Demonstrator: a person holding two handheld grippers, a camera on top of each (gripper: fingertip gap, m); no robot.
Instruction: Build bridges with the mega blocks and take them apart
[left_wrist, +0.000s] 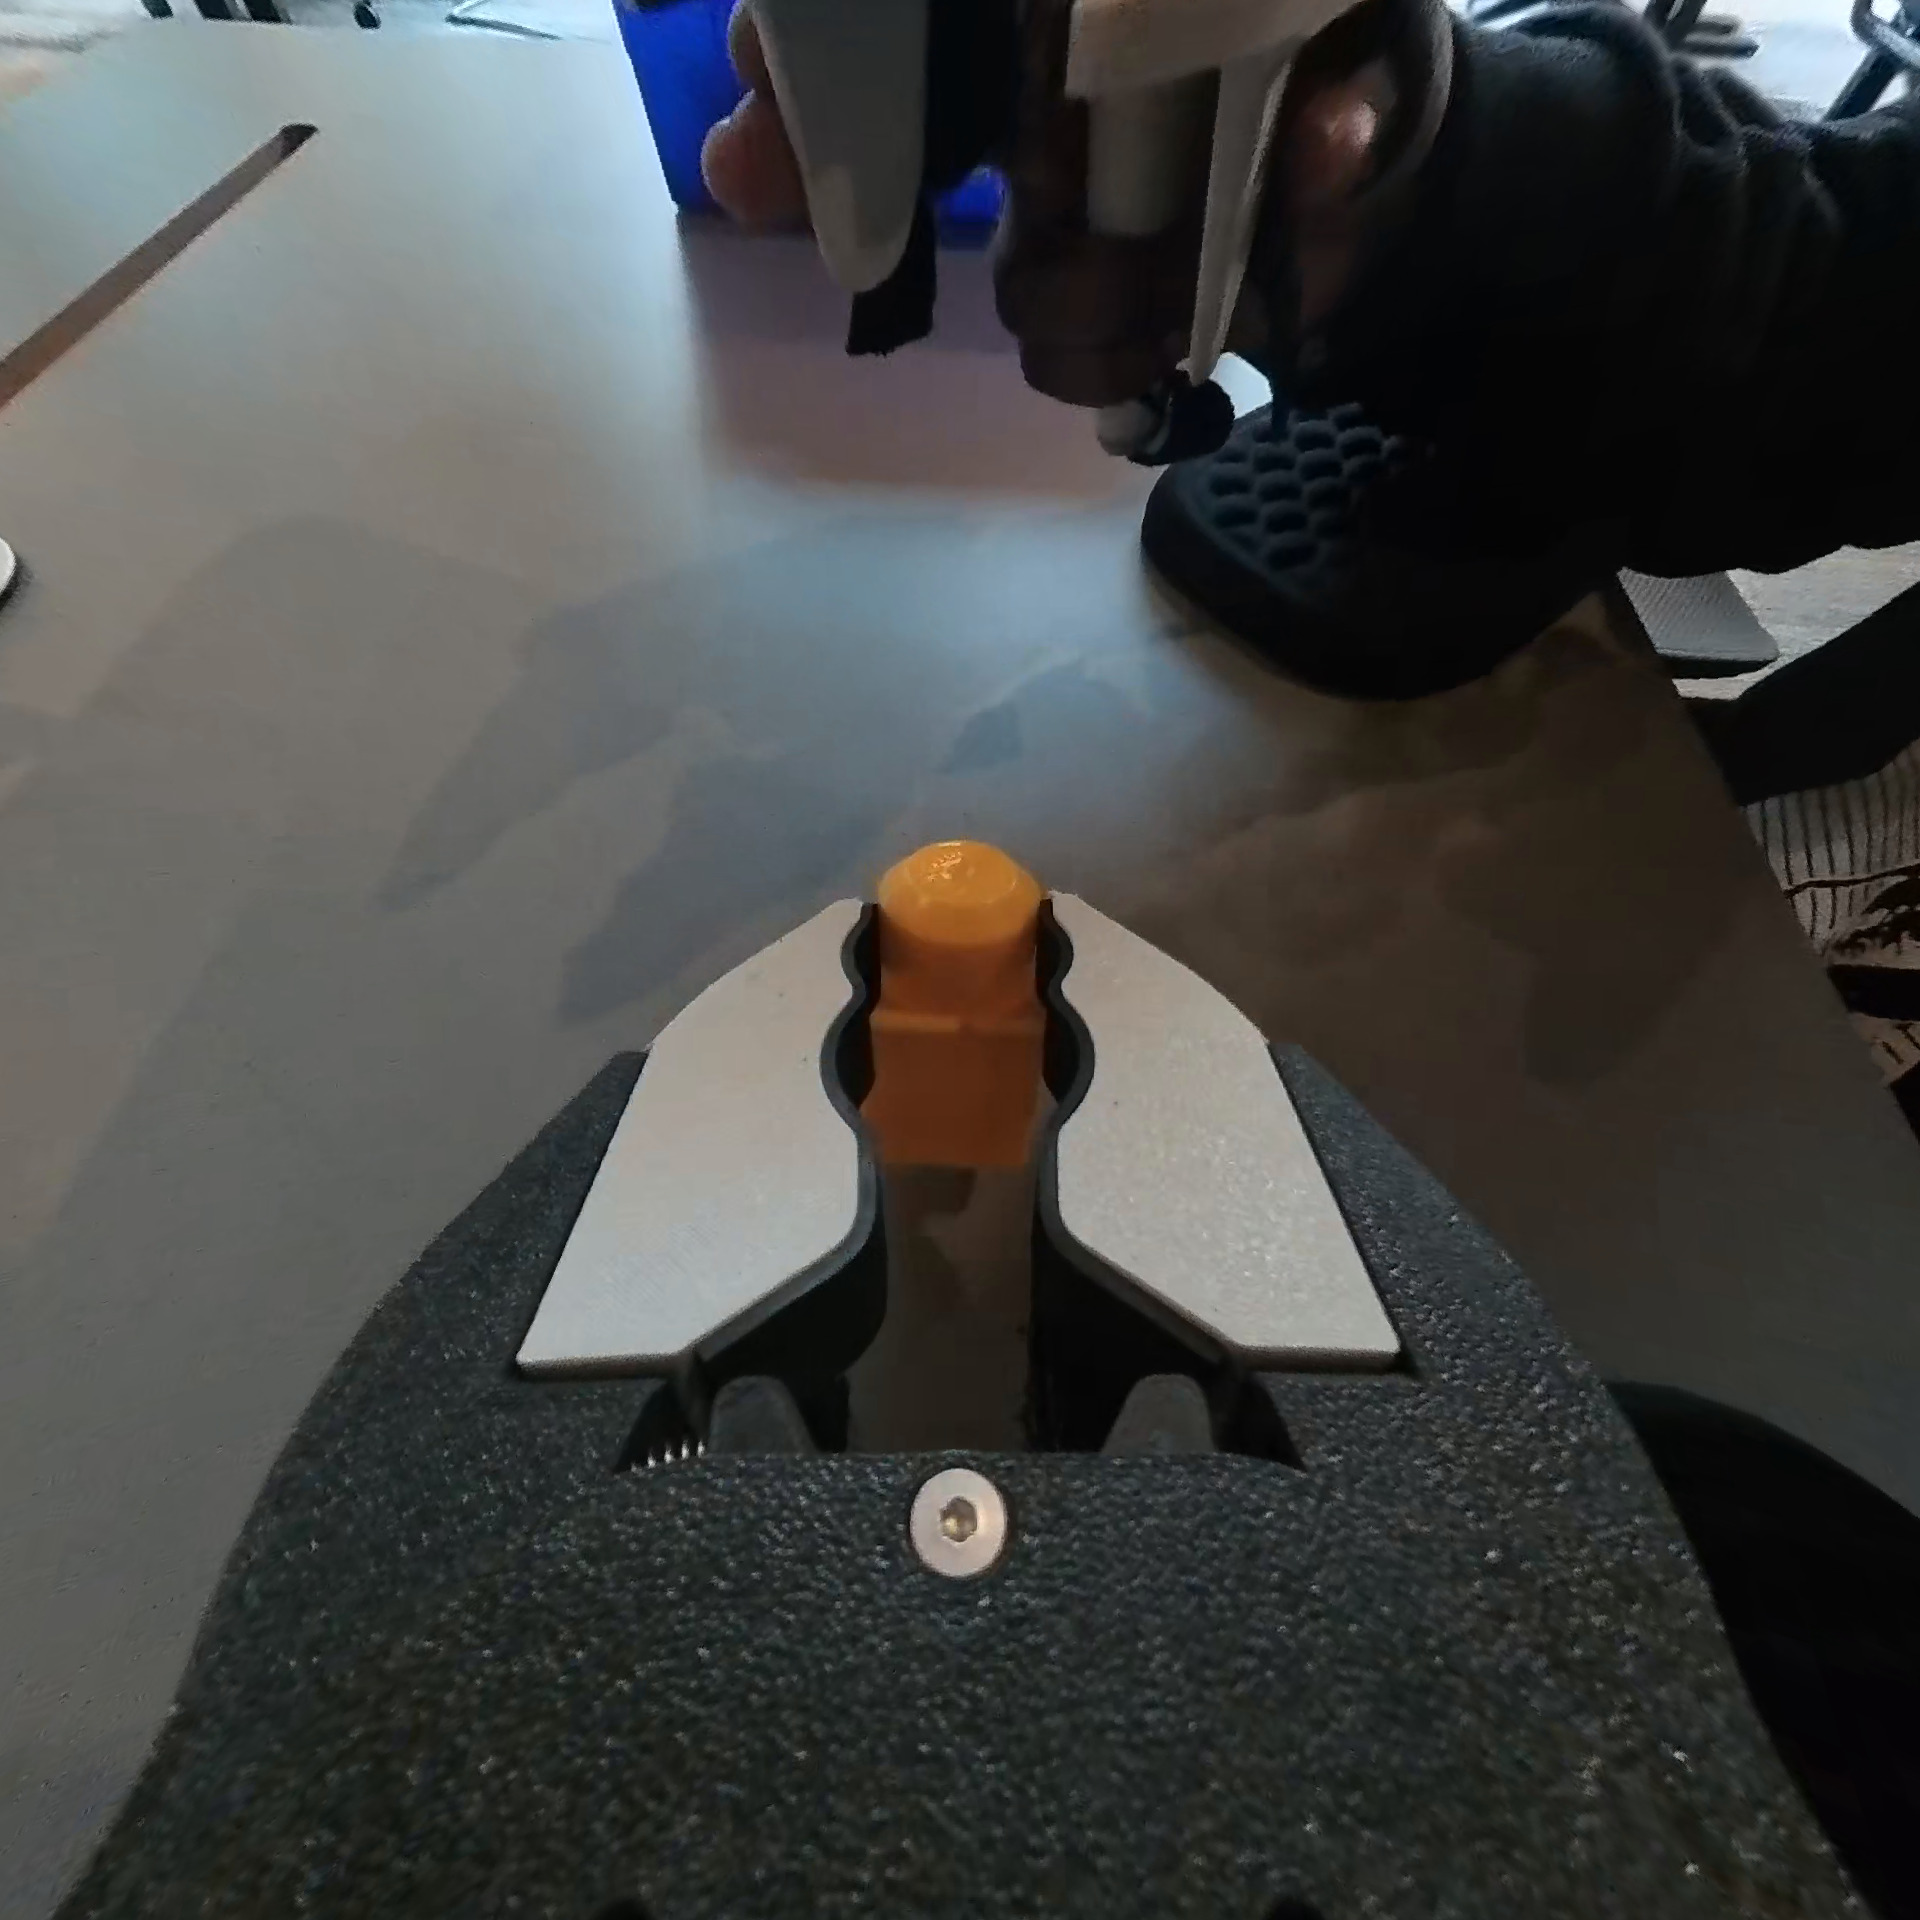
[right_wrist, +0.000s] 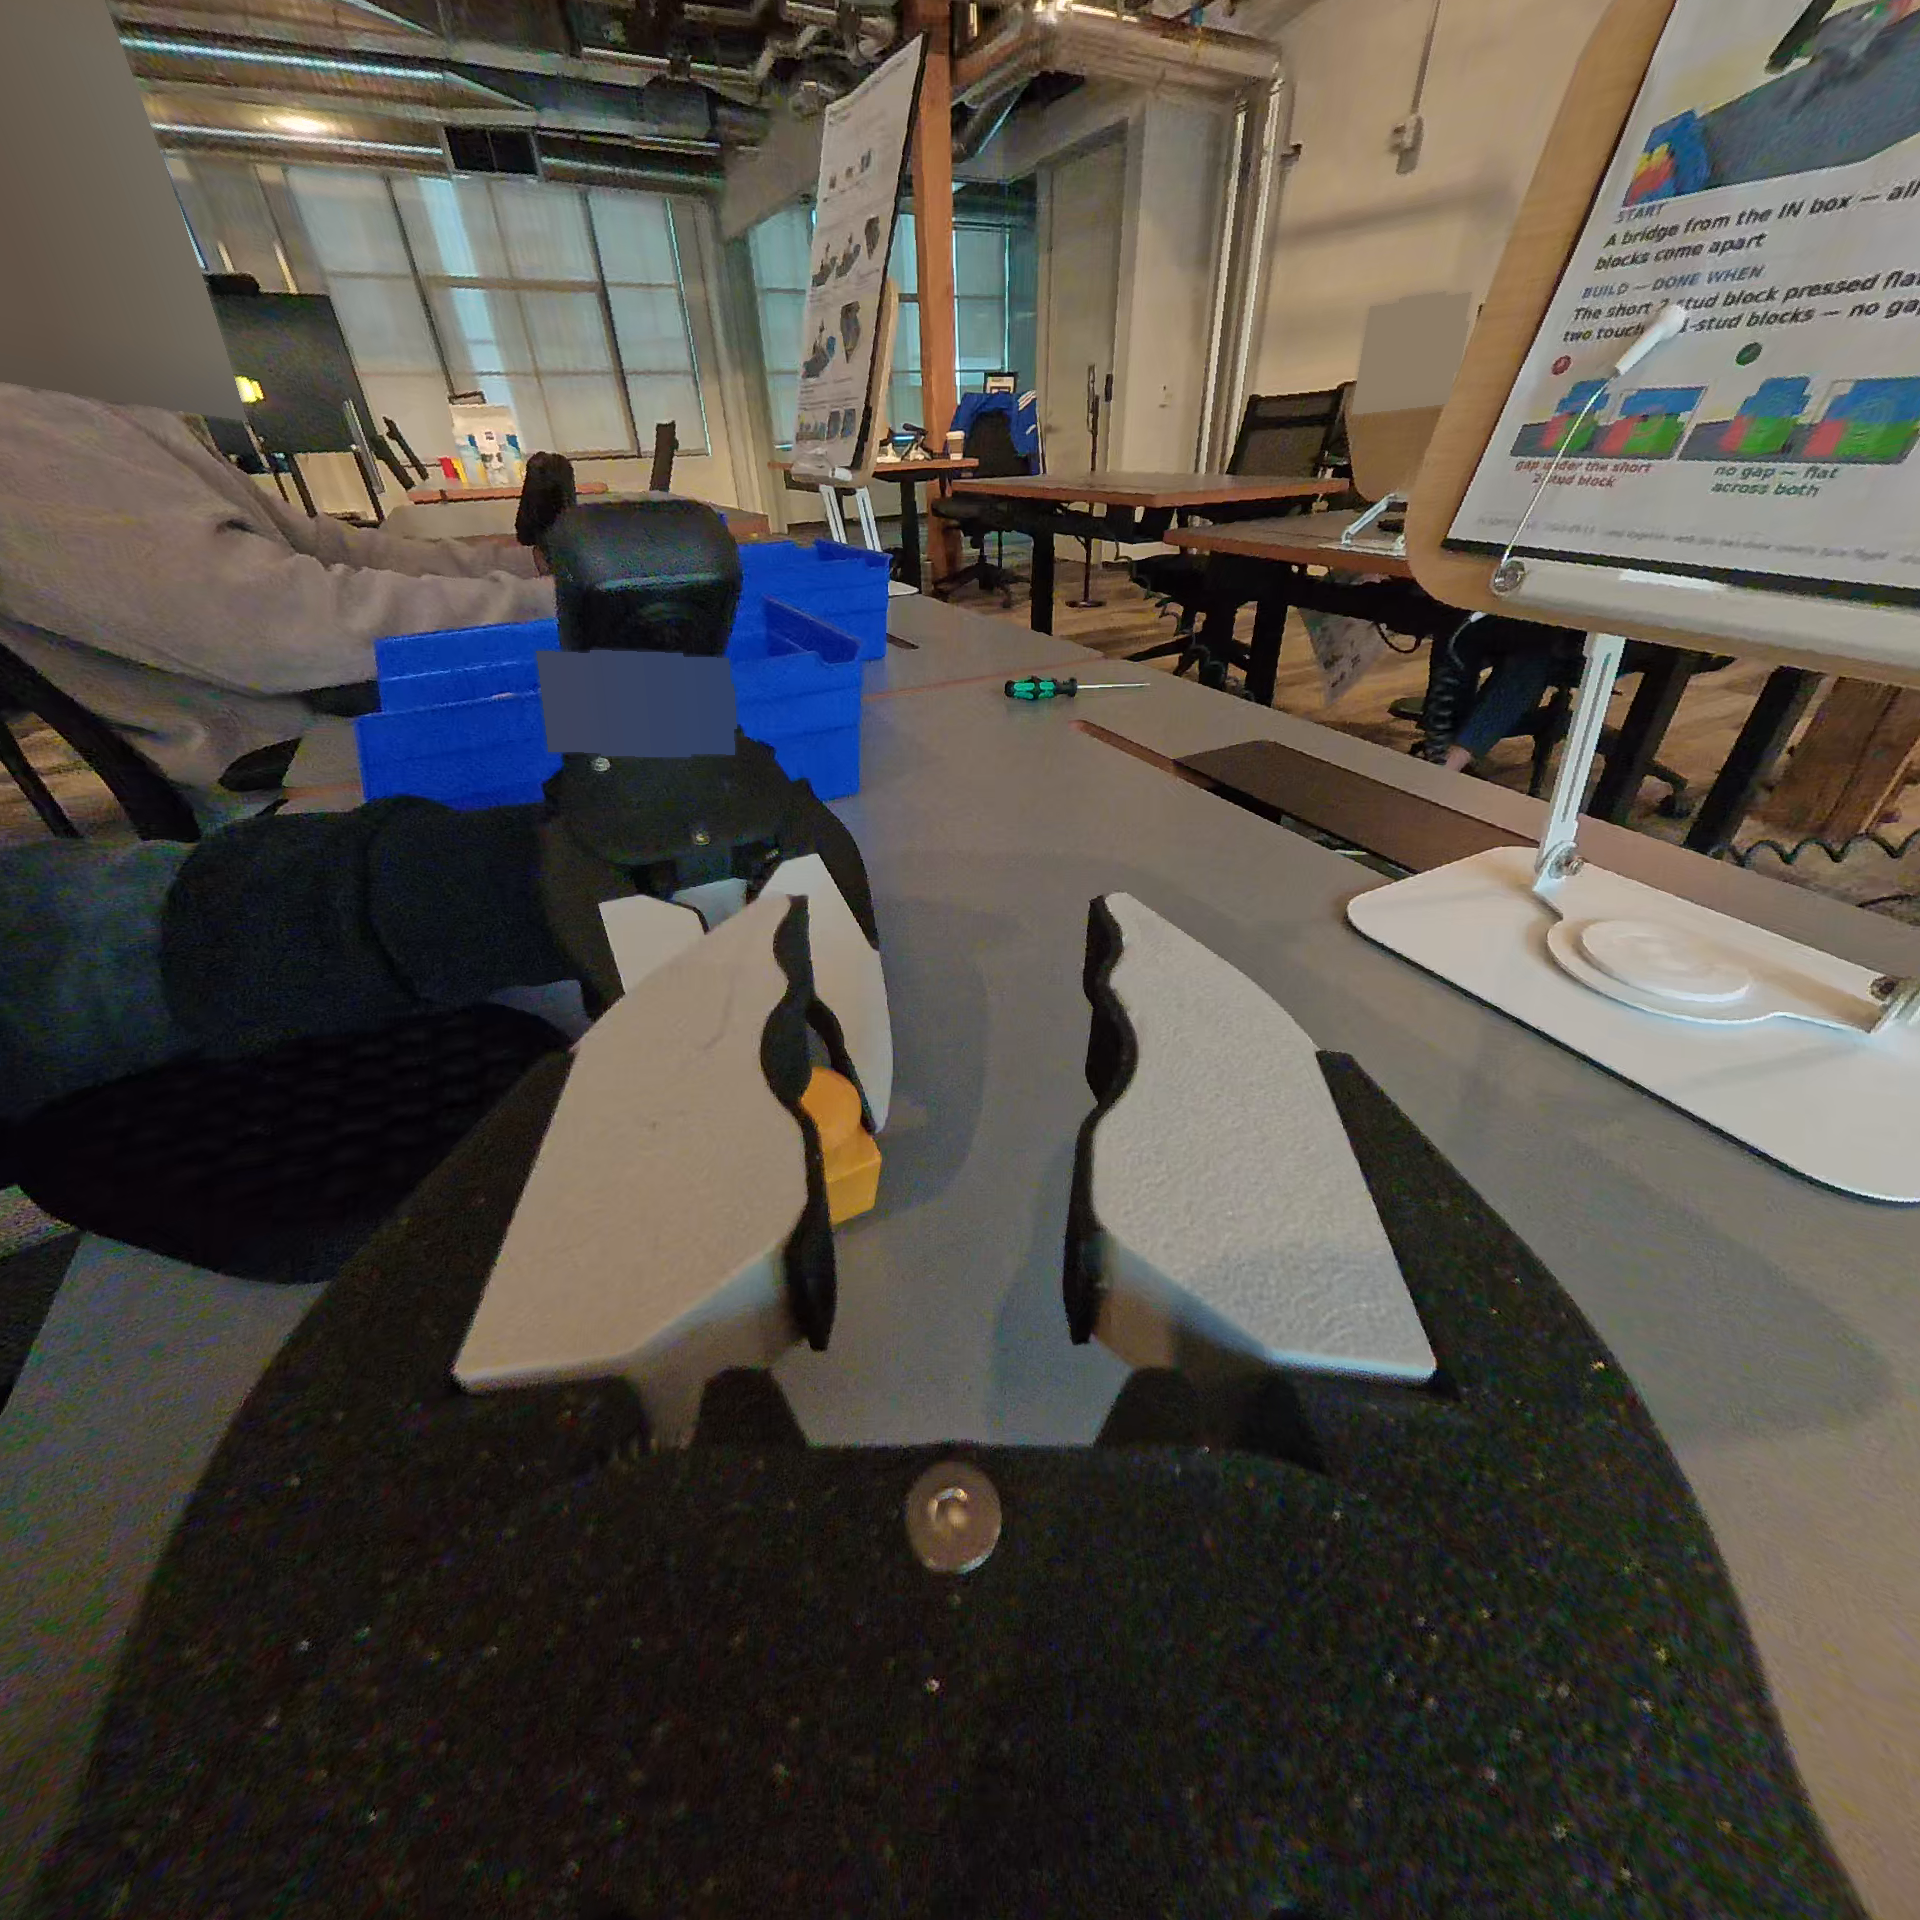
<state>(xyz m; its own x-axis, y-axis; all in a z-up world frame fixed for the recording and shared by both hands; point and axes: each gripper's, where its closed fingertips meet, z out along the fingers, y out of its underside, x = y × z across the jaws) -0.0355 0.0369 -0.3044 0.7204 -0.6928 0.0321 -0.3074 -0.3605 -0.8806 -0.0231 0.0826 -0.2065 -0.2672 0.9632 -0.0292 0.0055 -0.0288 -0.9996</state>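
My left gripper (left_wrist: 956, 920) is shut on an orange mega block (left_wrist: 951, 1060), with the block's round stud pointing forward past the fingertips. It sits low over the grey table (left_wrist: 416, 727). My right gripper (right_wrist: 945, 935) is open and empty, just right of the left gripper (right_wrist: 836, 1091) and the orange block (right_wrist: 852, 1169). My right gripper's left finger partly hides that block. In the left wrist view the right gripper (left_wrist: 1044, 312) hangs above the table ahead, held by a black-gloved hand (left_wrist: 1558, 260).
Blue bins (right_wrist: 468, 707) stand at the far side of the table behind the left gripper; one shows in the left wrist view (left_wrist: 665, 104). A green-handled screwdriver (right_wrist: 1049, 687) lies beyond them. An instruction sheet stand (right_wrist: 1714, 312) with a white base (right_wrist: 1507, 966) is on the right. Across from one pair of fingers to the other is roughly 11 cm.
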